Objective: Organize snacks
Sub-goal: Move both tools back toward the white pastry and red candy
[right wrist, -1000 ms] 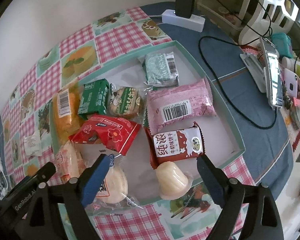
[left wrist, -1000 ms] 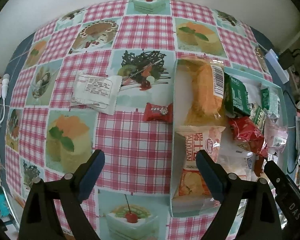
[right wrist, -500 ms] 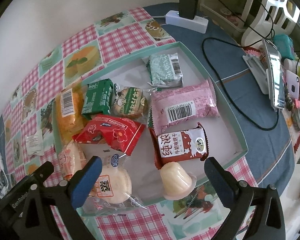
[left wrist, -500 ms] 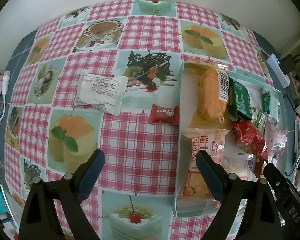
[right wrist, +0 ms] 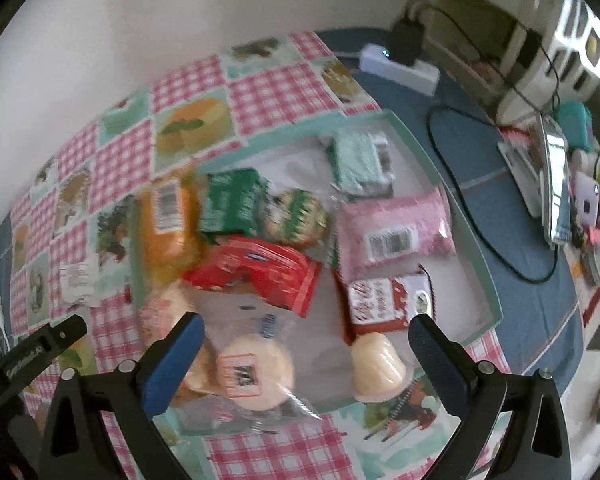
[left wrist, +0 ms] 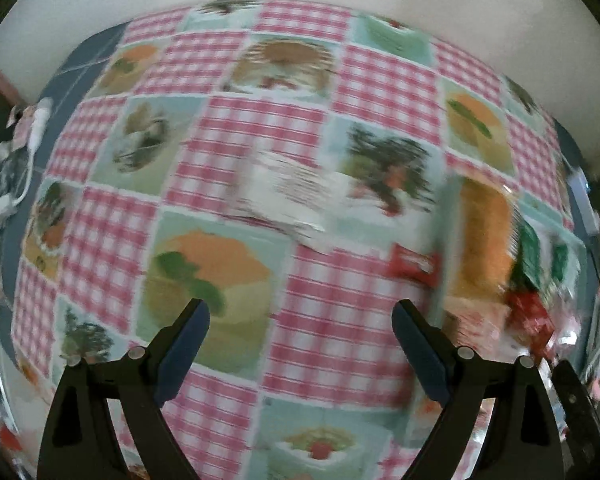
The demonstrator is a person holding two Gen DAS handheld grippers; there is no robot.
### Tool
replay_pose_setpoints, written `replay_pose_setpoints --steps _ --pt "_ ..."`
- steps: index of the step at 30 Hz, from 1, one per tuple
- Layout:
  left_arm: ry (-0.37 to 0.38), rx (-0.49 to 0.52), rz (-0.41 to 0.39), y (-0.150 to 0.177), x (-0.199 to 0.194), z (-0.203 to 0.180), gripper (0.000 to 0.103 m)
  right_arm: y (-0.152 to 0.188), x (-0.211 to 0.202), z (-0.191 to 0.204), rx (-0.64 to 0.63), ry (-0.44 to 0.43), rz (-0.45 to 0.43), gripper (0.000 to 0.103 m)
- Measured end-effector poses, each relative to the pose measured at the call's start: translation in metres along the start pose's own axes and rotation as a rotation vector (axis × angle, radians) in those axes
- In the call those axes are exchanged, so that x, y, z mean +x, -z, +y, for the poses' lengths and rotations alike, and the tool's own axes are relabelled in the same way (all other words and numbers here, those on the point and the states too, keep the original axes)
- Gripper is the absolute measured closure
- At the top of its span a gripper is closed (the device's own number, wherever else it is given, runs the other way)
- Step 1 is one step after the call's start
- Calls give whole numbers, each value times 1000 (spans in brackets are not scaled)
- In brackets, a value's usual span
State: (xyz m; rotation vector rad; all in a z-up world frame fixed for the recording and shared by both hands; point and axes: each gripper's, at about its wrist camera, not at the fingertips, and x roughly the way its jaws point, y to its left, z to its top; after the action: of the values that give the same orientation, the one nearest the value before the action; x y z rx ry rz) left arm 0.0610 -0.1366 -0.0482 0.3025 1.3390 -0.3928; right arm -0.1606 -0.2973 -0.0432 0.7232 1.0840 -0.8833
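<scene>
Left gripper (left wrist: 300,322) spread wide, holding nothing, over the checked tablecloth (left wrist: 332,336); right gripper (right wrist: 306,334) likewise splayed above the tray (right wrist: 476,240) of snacks. A white packet (left wrist: 288,196) and red candy (left wrist: 414,266) lie outside the tray's left edge; print blurred, only barcodes discernible

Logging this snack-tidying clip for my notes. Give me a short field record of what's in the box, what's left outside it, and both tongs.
container: shallow teal-rimmed box
inside: pink barcode packet, red foil pouch, pale jelly cup
outside: small red wrapped candy, white printed sachet
surface: pink checked tablecloth
left tongs: open, empty
right tongs: open, empty
</scene>
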Motion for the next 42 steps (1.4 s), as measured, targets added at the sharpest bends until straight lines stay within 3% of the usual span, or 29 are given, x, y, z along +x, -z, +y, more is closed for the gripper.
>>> replay_pose_setpoints --steps 9,19,36,42 --pt "-40 -145 2 -3 6 66 10 4 -10 56 -86 -69 -46 0" --pt "-35 -208 24 -7 14 97 10 12 -3 114 -169 -134 -36 0" --pt "39 -218 47 -57 55 74 10 -13 26 151 -209 -111 -42 0" --pt "53 -155 41 -70 68 43 10 -22 40 150 -184 -102 -28 0"
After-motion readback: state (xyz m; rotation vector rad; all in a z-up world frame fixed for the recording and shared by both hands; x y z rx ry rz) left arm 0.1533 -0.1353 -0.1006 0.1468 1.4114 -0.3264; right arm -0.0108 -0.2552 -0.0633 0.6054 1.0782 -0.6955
